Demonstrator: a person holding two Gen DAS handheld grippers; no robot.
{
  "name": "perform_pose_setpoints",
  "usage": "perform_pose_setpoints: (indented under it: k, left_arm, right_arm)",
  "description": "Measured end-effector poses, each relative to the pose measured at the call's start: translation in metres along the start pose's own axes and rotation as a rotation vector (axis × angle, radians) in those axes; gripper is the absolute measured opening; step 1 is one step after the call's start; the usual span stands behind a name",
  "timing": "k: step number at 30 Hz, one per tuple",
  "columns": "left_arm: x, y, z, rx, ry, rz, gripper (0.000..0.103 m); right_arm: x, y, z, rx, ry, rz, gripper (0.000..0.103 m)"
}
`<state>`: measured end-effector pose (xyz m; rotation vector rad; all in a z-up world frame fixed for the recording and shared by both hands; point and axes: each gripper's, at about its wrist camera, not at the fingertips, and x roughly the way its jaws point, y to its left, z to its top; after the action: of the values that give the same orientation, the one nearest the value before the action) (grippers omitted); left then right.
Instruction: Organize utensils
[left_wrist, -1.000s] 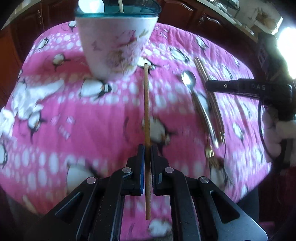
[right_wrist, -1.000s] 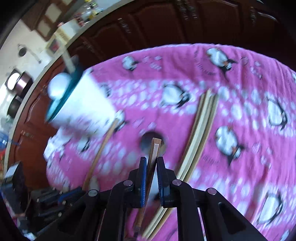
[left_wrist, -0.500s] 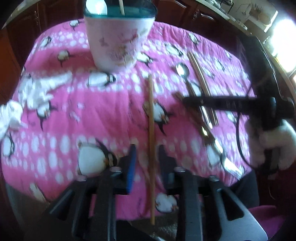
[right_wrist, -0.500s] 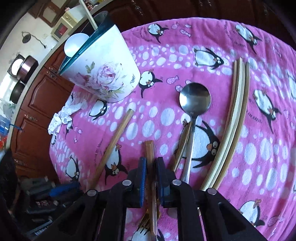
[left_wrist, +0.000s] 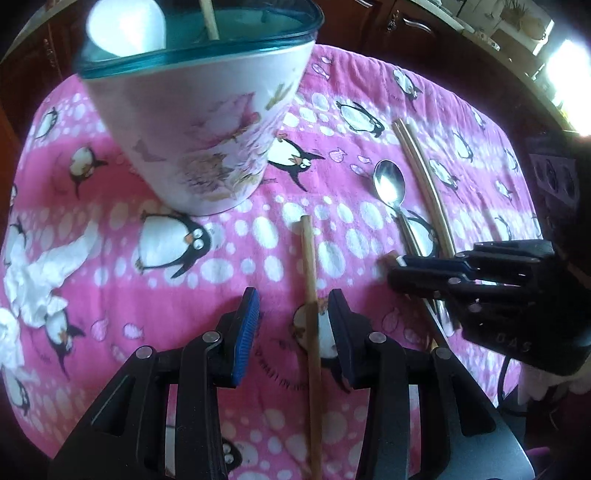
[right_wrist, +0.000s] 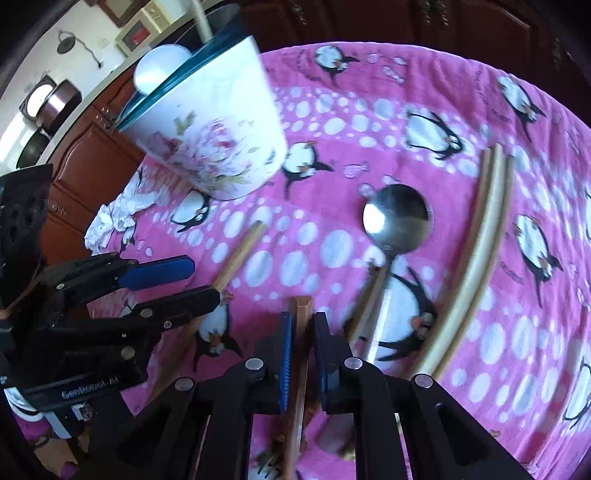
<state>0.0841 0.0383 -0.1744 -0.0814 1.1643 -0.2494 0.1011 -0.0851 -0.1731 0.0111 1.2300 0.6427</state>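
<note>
Pink penguin cloth (left_wrist: 110, 295) under me: left gripper (left_wrist: 291, 325), jaws opening, straddles wooden chopstick (left_wrist: 310, 295) w/o pinching, long axis pointing at holder cup (left_wrist: 199, 122) ahead; right gripper (right_wrist: 303, 354) pinches wood-handled fork (right_wrist: 301, 332) tight.

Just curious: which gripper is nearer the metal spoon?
Right. The right gripper sits beside the metal spoon's handle; the left gripper, opening, straddles a wooden stick farther away.
</note>
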Motion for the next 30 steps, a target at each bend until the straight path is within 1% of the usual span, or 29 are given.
perform_pose_setpoints:
  k: [3,6,12,13,14,15,16,17,20,25,30]
  left_arm:
    - [0.006,-0.004,0.007,0.007,0.006,0.005,0.038]
    - [0.012,-0.007,0.015,0.02,0.011,0.027,0.038]
    - [0.021,-0.012,0.028,0.034,0.0,0.073,0.038]
    - [0.021,-0.013,0.028,0.041,0.0,0.078,0.036]
    - [0.02,-0.013,0.027,0.043,-0.001,0.081,0.019]
    - [0.018,-0.011,0.026,0.04,0.001,0.073,0.007]
    - [0.016,-0.011,0.024,0.03,0.003,0.057,0.007]
    - [0.011,-0.007,0.022,0.013,0.002,0.032,0.007]
    - [-0.009,-0.003,0.016,-0.002,-0.035,0.015,0.007]
    - [-0.062,0.001,0.008,-0.035,-0.139,-0.03,0.007]
    - [-0.109,0.0,0.001,-0.046,-0.232,-0.053,0.007]
  right_arm:
    - [-0.001,-0.002,0.0,0.009,-0.003,0.005,0.01]
    - [0.003,-0.002,0.001,0.014,0.008,0.014,0.01]
    - [0.004,-0.007,0.006,0.03,0.002,0.041,0.011]
    - [0.003,-0.006,0.006,0.028,0.0,0.039,0.011]
    - [0.002,-0.003,0.006,0.033,-0.007,0.041,0.011]
    - [-0.003,-0.003,0.004,0.042,-0.019,0.049,0.01]
    - [-0.009,-0.003,0.004,0.047,-0.035,0.063,0.01]
    - [-0.014,-0.002,0.003,0.049,-0.047,0.072,0.01]
    - [-0.04,0.003,0.0,0.041,-0.102,0.103,0.01]
    - [-0.08,0.013,-0.005,0.015,-0.174,0.124,0.01]
    - [-0.119,0.021,-0.013,-0.008,-0.252,0.159,0.01]
